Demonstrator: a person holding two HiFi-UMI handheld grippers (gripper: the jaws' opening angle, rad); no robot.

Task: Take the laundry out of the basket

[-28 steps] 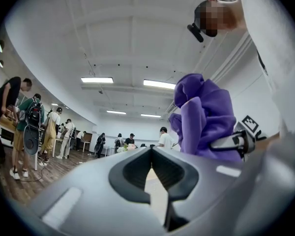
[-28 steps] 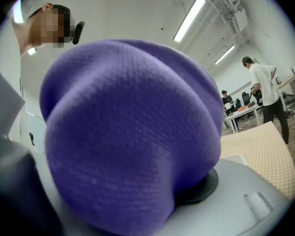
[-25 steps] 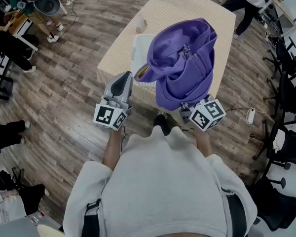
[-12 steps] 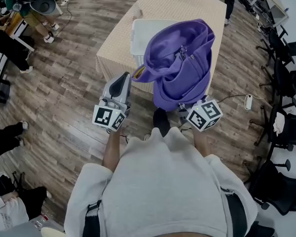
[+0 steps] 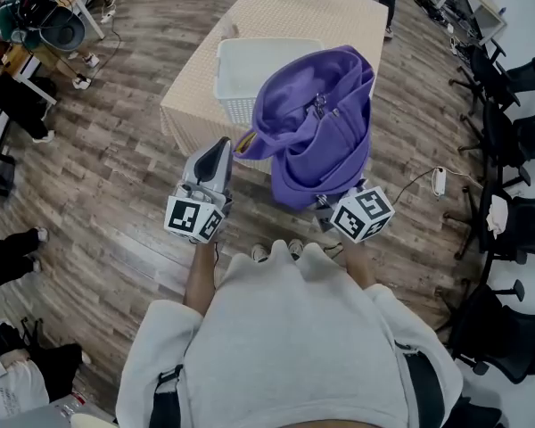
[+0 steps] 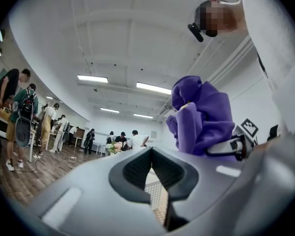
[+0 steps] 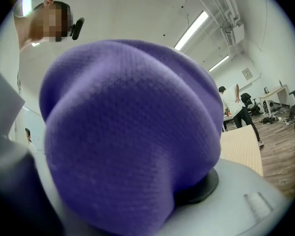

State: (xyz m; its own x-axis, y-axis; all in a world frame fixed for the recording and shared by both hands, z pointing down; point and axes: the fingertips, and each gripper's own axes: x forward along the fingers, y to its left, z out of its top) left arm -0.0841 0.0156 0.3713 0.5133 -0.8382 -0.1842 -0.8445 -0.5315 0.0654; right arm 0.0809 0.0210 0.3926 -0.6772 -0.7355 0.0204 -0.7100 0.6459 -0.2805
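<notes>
1. The purple knit zip-front jacket point(image 5: 316, 127) hangs bunched in the middle of the head view. It is lifted clear of the white plastic lattice-walled laundry basket point(image 5: 241, 65), which stands on the beige-covered table point(image 5: 316, 20) in the upper middle of the frame.
2. The right gripper point(image 5: 332, 205), lower right of centre, is clamped on a thick wad of the jacket. In the right gripper view purple cloth fills nearly everything and bulges over the jaws, which stand partly apart around that wad.
3. The left gripper point(image 5: 221, 146), just left of the jacket, has its jaws together with nothing between them. It is beside the cloth, not touching it.
4. Handling, as a judgement: the jacket looks soft, limp and fairly light. It will sag and fold wherever it is not supported, and will not break or dent.
5. The knit looks grippy rather than slick, but a bulky wad can creep out of a pinch, and loose folds hang low above the wooden plank floor point(image 5: 116, 168).
6. The metal zip point(image 5: 319, 105) near the top of the bundle is the only hard part. It could snag on the basket's lattice.
7. A good second hold would be the hem or collar edge at the bundle's left side, near the yellowish patch point(image 5: 247, 138). A thinner, doubled fold there would sit deeper between the jaws.
8. The part of the basket that shows holds no other laundry; its right edge is hidden behind the jacket.
</notes>
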